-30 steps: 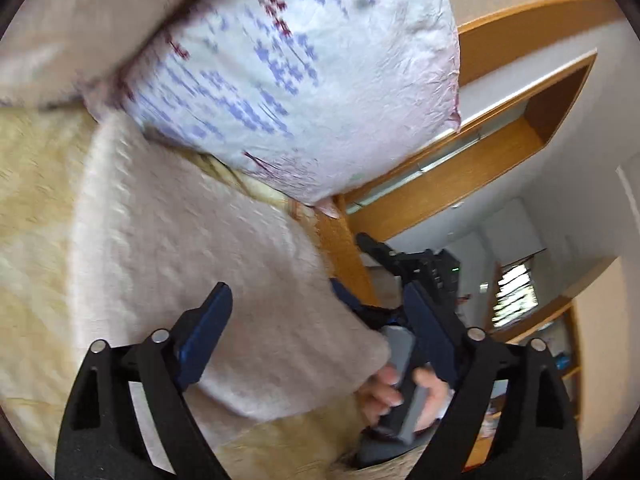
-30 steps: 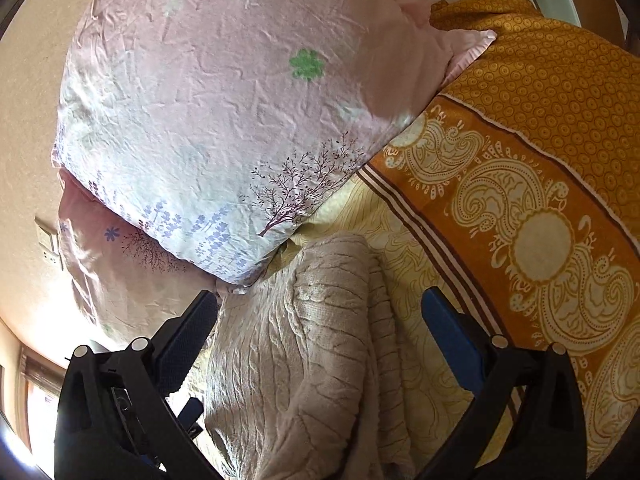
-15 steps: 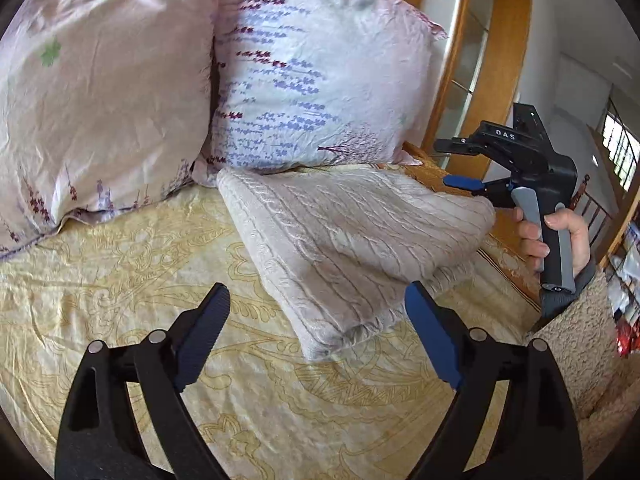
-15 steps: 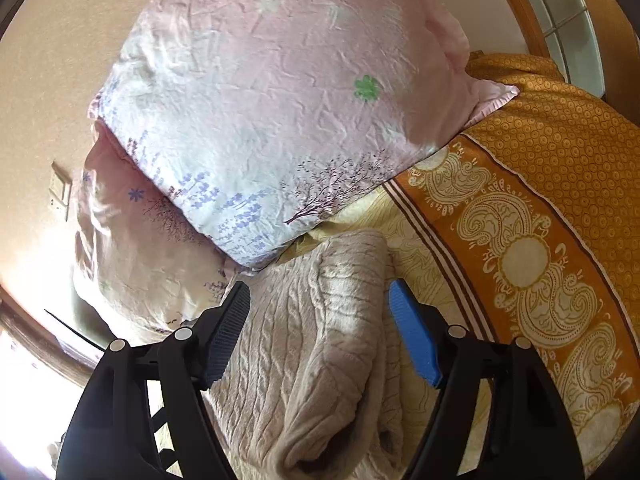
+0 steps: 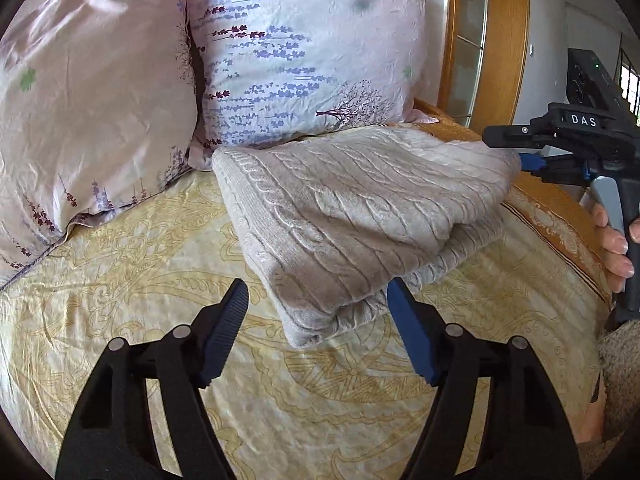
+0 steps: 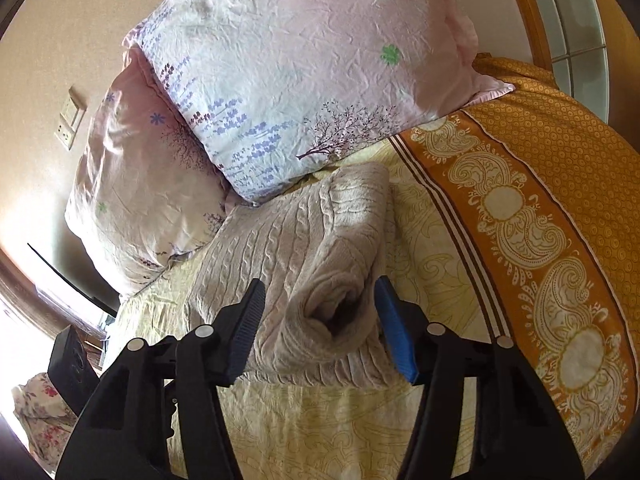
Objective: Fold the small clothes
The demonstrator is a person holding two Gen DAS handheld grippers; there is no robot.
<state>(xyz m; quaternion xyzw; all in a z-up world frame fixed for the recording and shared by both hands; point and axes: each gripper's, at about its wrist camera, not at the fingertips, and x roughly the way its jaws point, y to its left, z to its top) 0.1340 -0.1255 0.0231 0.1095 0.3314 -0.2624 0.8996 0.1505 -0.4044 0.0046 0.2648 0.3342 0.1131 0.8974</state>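
Your left gripper (image 5: 316, 300) hangs over the yellow patterned bedspread (image 5: 120, 280) with its jaws closing, the near corner of a folded beige cable-knit sweater (image 5: 352, 216) lying just ahead between the blue pads (image 5: 408, 332). The pads stand clear of the knit on both sides and nothing is clamped.

Beyond that gripper, the sweater stretches away toward two pink floral pillows (image 5: 304, 52), its far edge touching the right-hand pillow. Off to that gripper's right, a hand (image 5: 612, 248) holds the grip of your right gripper (image 5: 528, 162), whose tip sits at the sweater's far right end, beside a wooden frame (image 5: 504, 40).

From the right wrist, your right gripper (image 6: 320, 312) straddles the rolled, thick end of the sweater (image 6: 304, 248). Its jaws are closing too, with the roll of knit between them; the left pad looks a little apart from the fabric, and whether the right pad (image 6: 394, 328) touches it you cannot tell from here. Ahead of this gripper the sweater runs up to the pillows (image 6: 304, 64), and to its right lies the orange paisley border (image 6: 520, 208) of the bedspread (image 6: 320, 420).
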